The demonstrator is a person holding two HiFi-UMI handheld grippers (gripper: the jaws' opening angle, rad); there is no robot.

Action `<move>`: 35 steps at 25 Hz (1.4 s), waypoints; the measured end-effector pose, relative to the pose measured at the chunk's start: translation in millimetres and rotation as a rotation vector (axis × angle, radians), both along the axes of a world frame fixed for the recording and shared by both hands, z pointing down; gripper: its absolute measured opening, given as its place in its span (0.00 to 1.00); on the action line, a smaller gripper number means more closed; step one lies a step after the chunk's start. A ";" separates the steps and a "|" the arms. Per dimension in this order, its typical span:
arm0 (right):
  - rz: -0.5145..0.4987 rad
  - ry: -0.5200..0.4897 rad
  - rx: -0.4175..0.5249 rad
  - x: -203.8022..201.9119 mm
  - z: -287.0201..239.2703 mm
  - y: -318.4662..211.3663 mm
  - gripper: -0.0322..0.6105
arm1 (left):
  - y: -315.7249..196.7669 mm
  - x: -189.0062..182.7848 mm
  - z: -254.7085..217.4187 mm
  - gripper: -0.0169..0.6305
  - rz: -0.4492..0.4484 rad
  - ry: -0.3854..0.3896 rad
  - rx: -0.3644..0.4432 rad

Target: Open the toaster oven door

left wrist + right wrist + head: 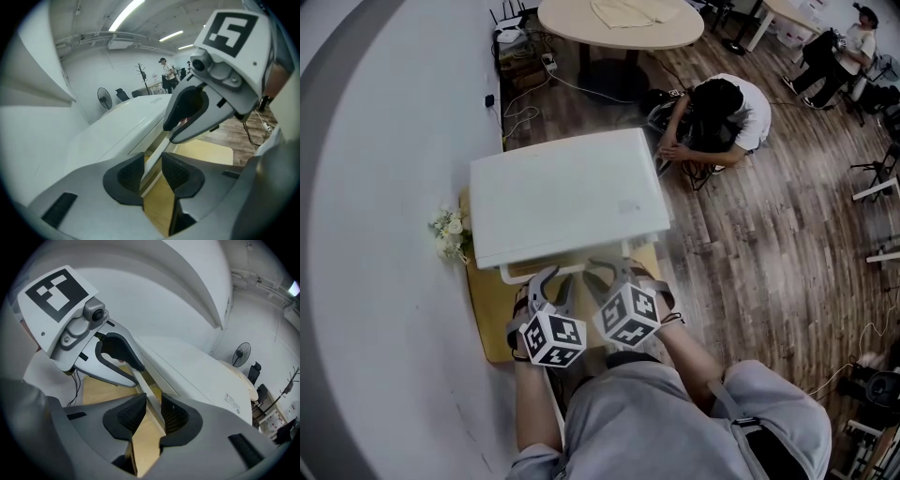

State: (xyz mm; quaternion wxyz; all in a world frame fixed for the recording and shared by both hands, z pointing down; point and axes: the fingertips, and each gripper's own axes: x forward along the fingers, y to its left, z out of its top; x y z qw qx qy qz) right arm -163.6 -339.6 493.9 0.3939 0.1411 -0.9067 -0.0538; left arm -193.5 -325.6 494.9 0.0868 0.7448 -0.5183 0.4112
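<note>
A white toaster oven [567, 192] stands on a wooden board [492, 319], with its door facing me. Its white handle bar [514, 275] runs along the front edge. My left gripper [551, 286] and right gripper [617, 274] sit side by side on that bar. In the left gripper view the handle [157, 152] fills the narrow gap of the left gripper [152, 171], both pads against it. In the right gripper view the handle [145, 390] lies the same way in the right gripper [153, 413]. A thin gap shows between door top and oven body.
A white wall runs close along the oven's left, with a small bunch of white flowers [450, 232] against it. A person [722, 112] crouches on the wooden floor just behind the oven's right corner. A round table [619, 23] stands farther back.
</note>
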 end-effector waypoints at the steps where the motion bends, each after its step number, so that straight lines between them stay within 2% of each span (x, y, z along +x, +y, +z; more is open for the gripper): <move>1: 0.000 -0.006 -0.002 0.1 -0.5 -0.5 0.19 | -0.5 0.0 -0.4 0.20 -0.003 0.005 0.003; 15: 0.016 -0.032 -0.039 9.0 4.1 18.8 0.19 | 18.9 5.7 2.3 0.20 -0.069 0.134 0.022; 24: 0.015 -0.005 -0.036 16.0 12.4 37.1 0.19 | 37.2 12.4 9.5 0.20 -0.065 0.153 0.018; 35: 0.041 0.026 0.032 26.7 27.3 62.6 0.17 | 63.9 23.0 24.2 0.18 -0.042 0.096 0.044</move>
